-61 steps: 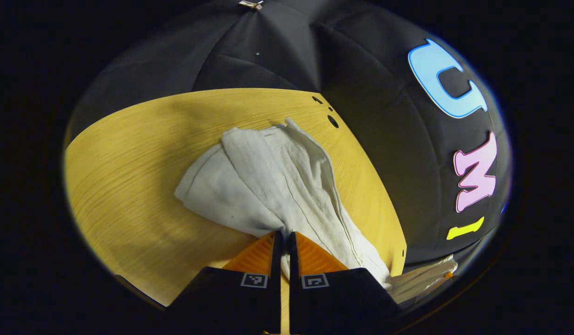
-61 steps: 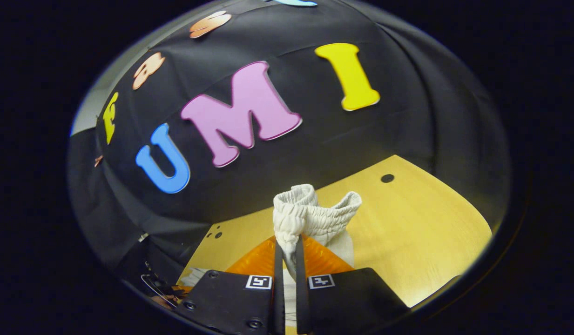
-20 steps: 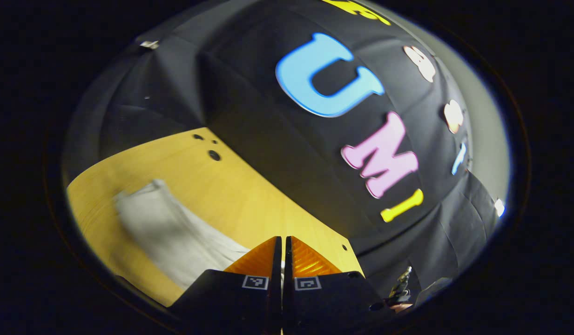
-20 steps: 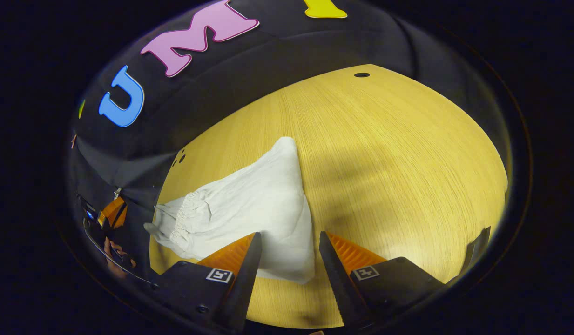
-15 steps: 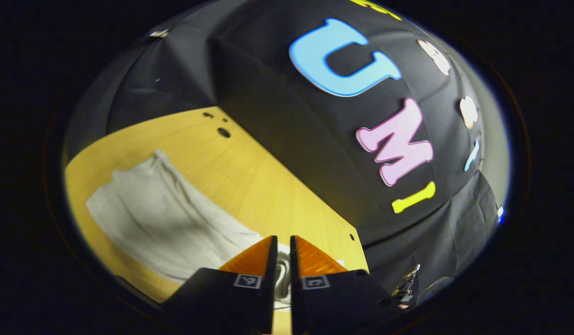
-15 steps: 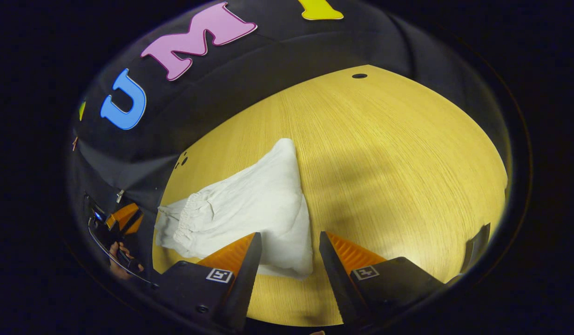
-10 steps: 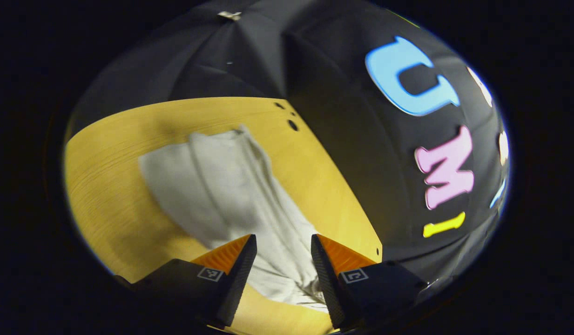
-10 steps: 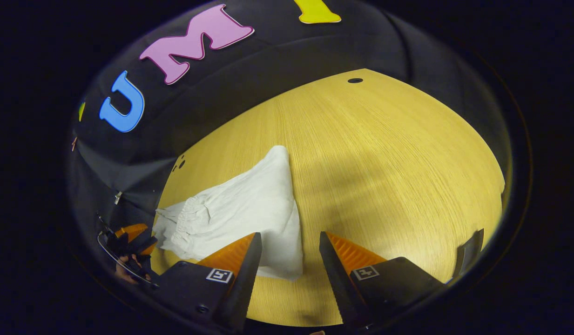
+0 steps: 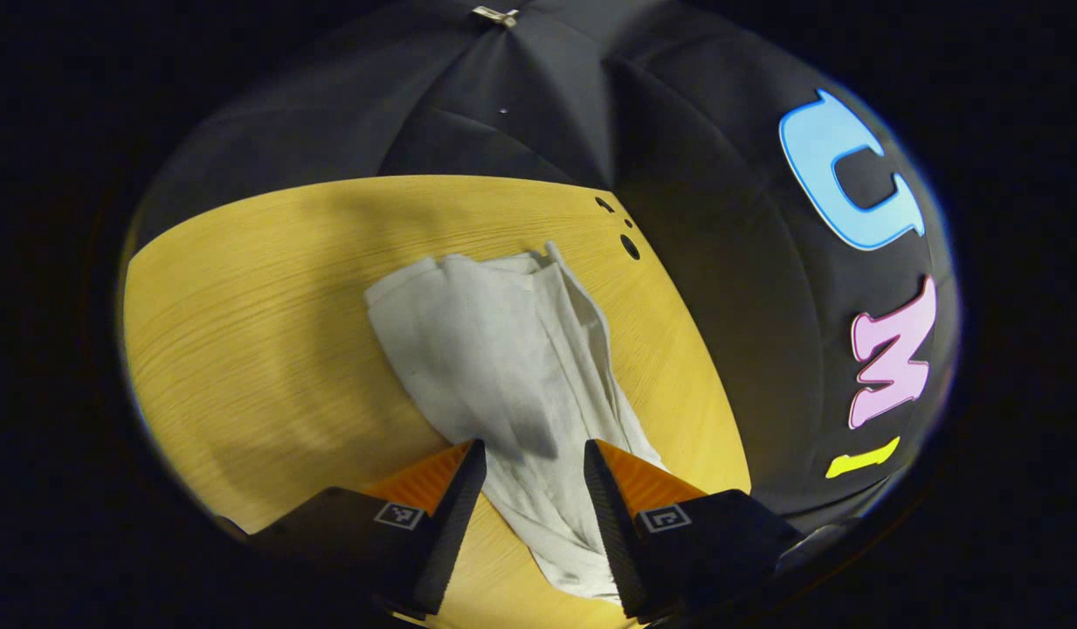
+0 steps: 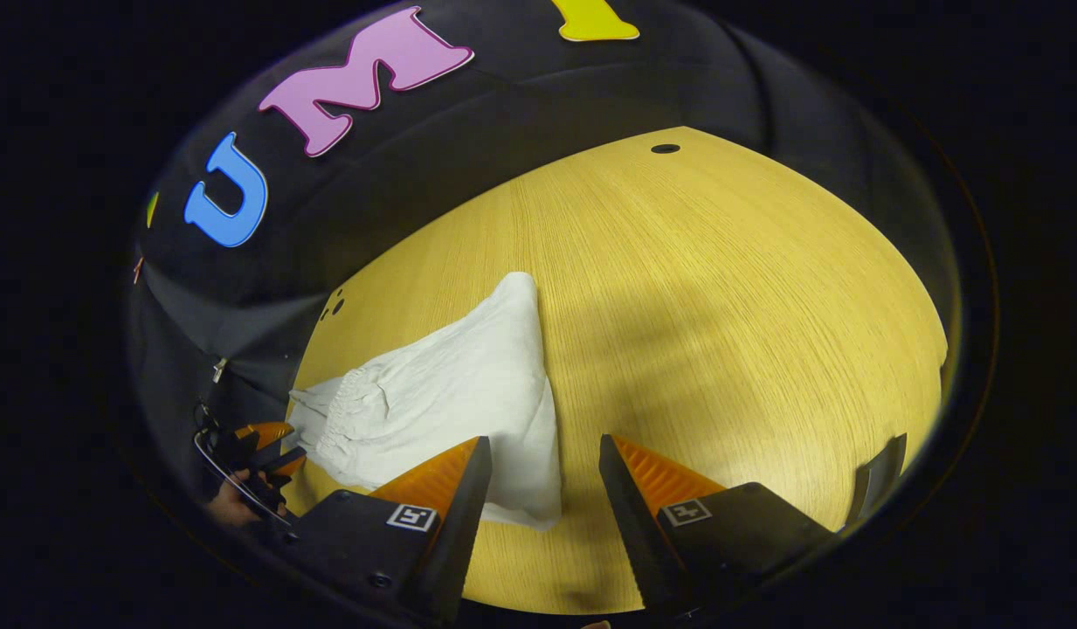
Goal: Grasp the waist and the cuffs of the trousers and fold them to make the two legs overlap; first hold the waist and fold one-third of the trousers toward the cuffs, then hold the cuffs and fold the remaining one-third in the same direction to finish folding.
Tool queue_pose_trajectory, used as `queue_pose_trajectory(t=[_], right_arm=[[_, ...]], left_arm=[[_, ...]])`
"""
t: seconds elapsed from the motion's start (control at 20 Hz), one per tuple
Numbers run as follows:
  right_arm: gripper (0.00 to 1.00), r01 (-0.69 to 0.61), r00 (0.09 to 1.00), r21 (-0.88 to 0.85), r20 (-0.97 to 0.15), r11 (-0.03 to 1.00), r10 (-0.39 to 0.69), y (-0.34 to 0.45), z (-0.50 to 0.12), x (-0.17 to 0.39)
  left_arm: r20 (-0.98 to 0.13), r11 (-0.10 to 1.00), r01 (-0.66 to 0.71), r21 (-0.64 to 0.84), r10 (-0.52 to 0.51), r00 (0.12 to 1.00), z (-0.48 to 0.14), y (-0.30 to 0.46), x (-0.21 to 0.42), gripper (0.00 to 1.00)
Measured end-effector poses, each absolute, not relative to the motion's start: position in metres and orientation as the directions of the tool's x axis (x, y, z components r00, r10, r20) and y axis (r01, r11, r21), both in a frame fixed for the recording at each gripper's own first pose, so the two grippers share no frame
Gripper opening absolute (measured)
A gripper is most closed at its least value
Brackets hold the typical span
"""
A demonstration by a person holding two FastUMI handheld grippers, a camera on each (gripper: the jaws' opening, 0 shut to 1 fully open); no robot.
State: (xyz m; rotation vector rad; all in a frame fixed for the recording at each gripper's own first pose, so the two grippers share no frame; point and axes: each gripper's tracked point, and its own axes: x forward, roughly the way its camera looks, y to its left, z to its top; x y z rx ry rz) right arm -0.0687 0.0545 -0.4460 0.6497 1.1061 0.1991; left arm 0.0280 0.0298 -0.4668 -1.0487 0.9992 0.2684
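A: Jaws first. Left gripper (image 9: 529, 459)?
B: Fingers spread, nothing between them. It hangs over the near end of the trousers (image 9: 503, 367), cloth showing in the gap below.
A: Right gripper (image 10: 538, 459)?
B: Also parted, holding nothing. The trousers (image 10: 451, 397) lie just past its left finger; bare table (image 10: 721, 306) past the right one.
A: How do the trousers lie?
B: Flat on the table (image 9: 241, 306), a folded pale bundle. In the left gripper view the long axis runs from the fingers away toward the far table edge with its small holes. In the right gripper view they narrow to a rounded point aimed away, the gathered waistband at the left end.
A: Change from three seconds ago?
B: Both grippers were clamped on cloth then, the right one lifting the waistband. Half a second ago both were already parted; the bundle has barely shifted.
A: Anything else?
B: The left gripper (image 10: 263, 441) and the hand (image 10: 228, 507) holding it show far left in the right gripper view, beside the waistband end.
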Motion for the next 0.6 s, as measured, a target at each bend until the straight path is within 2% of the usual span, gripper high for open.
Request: queue_pose_trajectory(t=[0.1,0.25,0.35,0.4,0.6], right_arm=[[0.77,0.158,0.452,0.577,-0.764,0.801,0.46,0.053,-0.445,-0.071],[0.78,0.163,0.453,0.58,-0.763,0.798,0.461,0.053,-0.443,-0.072],[0.77,0.165,0.456,0.582,-0.761,0.796,0.462,0.052,-0.441,-0.072],[0.77,0.167,0.459,0.583,-0.76,0.796,0.46,0.051,-0.441,-0.071],[0.78,0.176,0.468,0.583,-0.758,0.793,0.454,0.048,-0.439,-0.068]], left_arm=[[-0.826,0.583,-0.601,-0.546,-0.256,0.502,-0.479,0.02,0.04,0.72],[-0.852,0.649,-0.578,-0.495,-0.231,0.47,-0.491,0.016,0.052,0.3],[-0.856,0.67,-0.566,-0.481,-0.22,0.467,-0.49,0.008,0.062,0.15],[-0.855,0.674,-0.56,-0.482,-0.223,0.468,-0.489,0.008,0.061,0.1],[-0.787,0.641,-0.515,-0.569,-0.242,0.568,-0.455,0.013,0.062,0.07]])
